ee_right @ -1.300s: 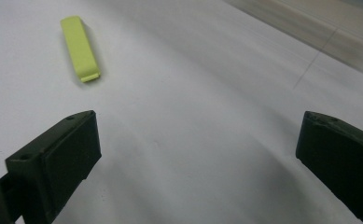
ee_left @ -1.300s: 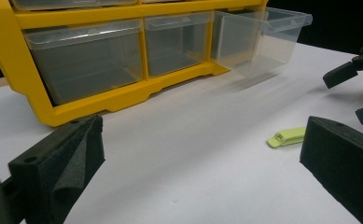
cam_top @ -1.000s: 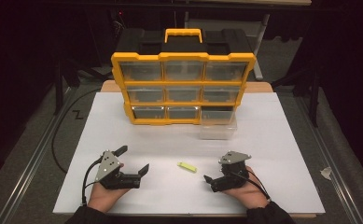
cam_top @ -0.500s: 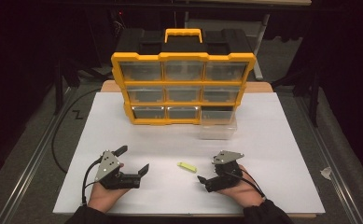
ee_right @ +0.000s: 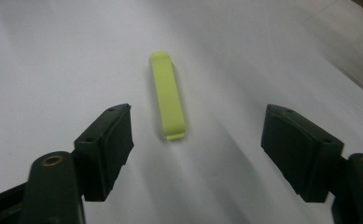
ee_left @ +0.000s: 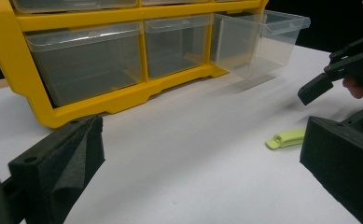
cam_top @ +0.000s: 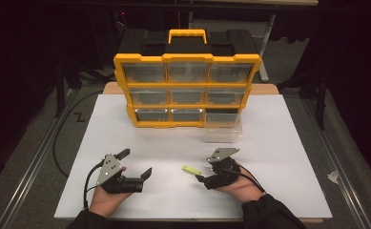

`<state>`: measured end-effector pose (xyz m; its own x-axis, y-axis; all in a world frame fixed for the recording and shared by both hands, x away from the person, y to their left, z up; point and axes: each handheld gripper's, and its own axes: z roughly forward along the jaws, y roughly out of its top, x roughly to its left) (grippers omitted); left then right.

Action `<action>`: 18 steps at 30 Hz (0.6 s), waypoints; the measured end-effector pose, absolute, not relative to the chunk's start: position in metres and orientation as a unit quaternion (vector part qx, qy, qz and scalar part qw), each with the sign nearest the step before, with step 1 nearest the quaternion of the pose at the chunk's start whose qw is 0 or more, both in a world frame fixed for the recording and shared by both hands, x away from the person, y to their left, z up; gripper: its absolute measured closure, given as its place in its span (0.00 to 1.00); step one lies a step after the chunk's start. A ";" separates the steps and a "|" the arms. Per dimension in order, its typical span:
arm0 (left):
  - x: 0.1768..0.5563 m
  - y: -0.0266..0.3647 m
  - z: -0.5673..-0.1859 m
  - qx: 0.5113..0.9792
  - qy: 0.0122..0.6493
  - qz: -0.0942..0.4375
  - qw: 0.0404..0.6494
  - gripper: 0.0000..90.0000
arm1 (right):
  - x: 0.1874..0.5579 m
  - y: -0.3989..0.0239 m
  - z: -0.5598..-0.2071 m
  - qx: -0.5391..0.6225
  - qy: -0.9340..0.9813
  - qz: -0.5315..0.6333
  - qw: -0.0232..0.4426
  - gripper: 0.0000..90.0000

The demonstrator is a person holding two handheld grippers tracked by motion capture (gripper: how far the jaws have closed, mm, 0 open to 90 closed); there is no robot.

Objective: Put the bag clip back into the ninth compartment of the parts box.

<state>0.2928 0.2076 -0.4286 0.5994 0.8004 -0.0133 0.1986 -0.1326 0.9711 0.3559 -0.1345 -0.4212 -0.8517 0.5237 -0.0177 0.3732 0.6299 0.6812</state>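
High view shows the yellow box of drawers [cam_top: 187,88] at the back of my white tabletop [cam_top: 288,157]. Its see-through drawers look empty. One clear drawer [cam_top: 222,127] at the bottom right is pulled out and looks empty too. The little green clip [cam_top: 190,170] lies flat on the tabletop between my tools. My left tool [cam_top: 134,164] is spread wide and holds nothing. My right tool [cam_top: 200,179] has slid closer to the clip than a second ago. Its jaws have just been closing, with nothing between them yet.

High view looks down; both gripper views share the green clip [ee_right: 168,95] close-up.
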 end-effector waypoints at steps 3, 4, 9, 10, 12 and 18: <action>0.293 0.208 -0.429 0.702 0.356 0.272 0.554 0.00 | 0.357 -0.131 -0.421 0.246 0.897 0.352 0.102 0.38; 0.293 0.208 -0.429 0.702 0.356 0.271 0.554 0.00 | 0.358 -0.130 -0.420 0.244 0.898 0.352 0.100 0.40; 0.293 0.208 -0.429 0.702 0.356 0.271 0.554 0.00 | 0.359 -0.124 -0.421 0.233 0.903 0.349 0.087 0.49; 0.293 0.207 -0.429 0.702 0.355 0.271 0.554 0.00 | 0.359 -0.122 -0.421 0.230 0.905 0.348 0.086 0.51; 0.293 0.207 -0.429 0.702 0.356 0.271 0.554 0.00 | 0.359 -0.119 -0.422 0.226 0.907 0.345 0.085 0.53; 0.293 0.207 -0.429 0.702 0.357 0.271 0.554 0.00 | 0.361 -0.112 -0.422 0.215 0.911 0.341 0.086 0.59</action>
<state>0.2931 0.2074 -0.4289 0.5991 0.8005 -0.0150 0.2014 -0.1325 0.9705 0.3611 -0.1116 -0.4223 -0.8929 0.4501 -0.0092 0.3332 0.6745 0.6589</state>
